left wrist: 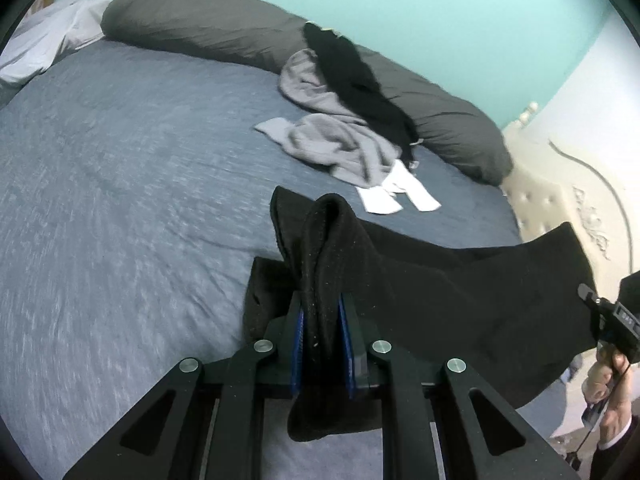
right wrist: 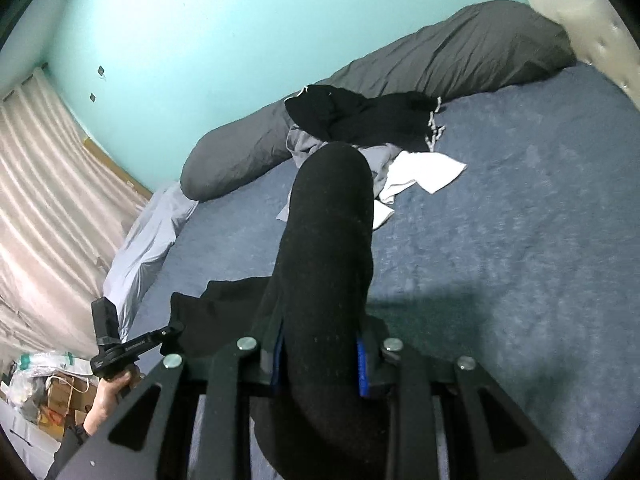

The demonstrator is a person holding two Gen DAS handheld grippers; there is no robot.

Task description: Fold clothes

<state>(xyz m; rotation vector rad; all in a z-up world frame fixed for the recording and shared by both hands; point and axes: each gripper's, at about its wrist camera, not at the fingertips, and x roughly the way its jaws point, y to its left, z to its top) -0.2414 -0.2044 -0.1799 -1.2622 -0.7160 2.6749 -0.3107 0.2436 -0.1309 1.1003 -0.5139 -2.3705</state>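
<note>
A black garment [left wrist: 440, 280] hangs stretched above the blue-grey bed cover [left wrist: 120, 200], held between both grippers. My left gripper [left wrist: 322, 304] is shut on one bunched edge of it, and the cloth spills over the blue pads. In the right wrist view my right gripper [right wrist: 320, 332] is shut on another thick fold of the black garment [right wrist: 332, 220], which rises ahead of the fingers. Each view shows the other gripper in a hand [left wrist: 608, 384] [right wrist: 108, 396] at its edge, at the garment's far end.
A pile of clothes lies at the far side of the bed: a grey garment [left wrist: 332, 140], a black one [left wrist: 360, 76] and a white piece [left wrist: 400, 196]. Behind it runs a long dark grey pillow [left wrist: 208, 20]. A pale pillow [left wrist: 44, 44] lies at a corner. A tufted headboard [left wrist: 540, 200] stands at the right.
</note>
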